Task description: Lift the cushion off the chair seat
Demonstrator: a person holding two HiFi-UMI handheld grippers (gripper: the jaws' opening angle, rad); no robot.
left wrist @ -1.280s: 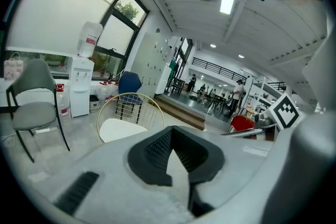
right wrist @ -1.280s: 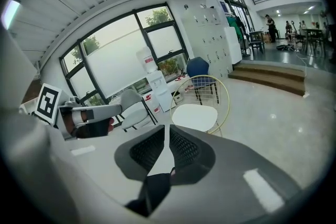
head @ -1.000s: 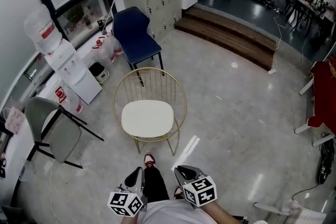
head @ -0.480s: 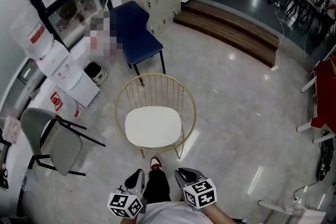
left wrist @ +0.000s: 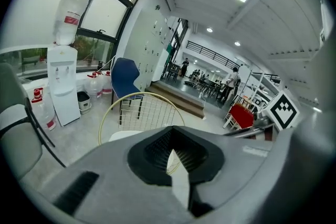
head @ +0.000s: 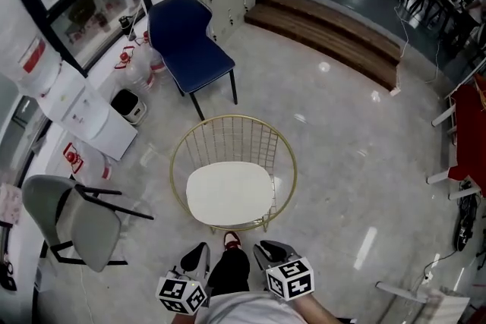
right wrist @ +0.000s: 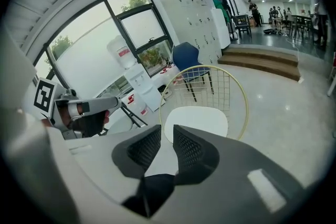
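While the person stood at the chair's front edge, the head view showed the white cushion lying flat on the seat of the gold wire chair, untouched. Both tongs sat low in that view, well short of the cushion: left tongs and right tongs, with a dark trouser leg and a red-and-white shoe between them. A blue chair stood behind the wire chair, with a grey chair and a water dispenser off to the left and wooden steps at the back.

Left gripper view: the left tongs were clenched, pads together, nothing held. Past them rose the wire chair, with a sliver of cushion on its seat. The blue chair and water dispenser stood further back.

Right gripper view: the right tongs were released, a narrow gap between the pads and opening, nothing between them. The cushion lay beyond the tips, apart from them, inside the wire chair. The left tongs showed at the left, held in a dark-gloved hand. The blue chair stood behind.
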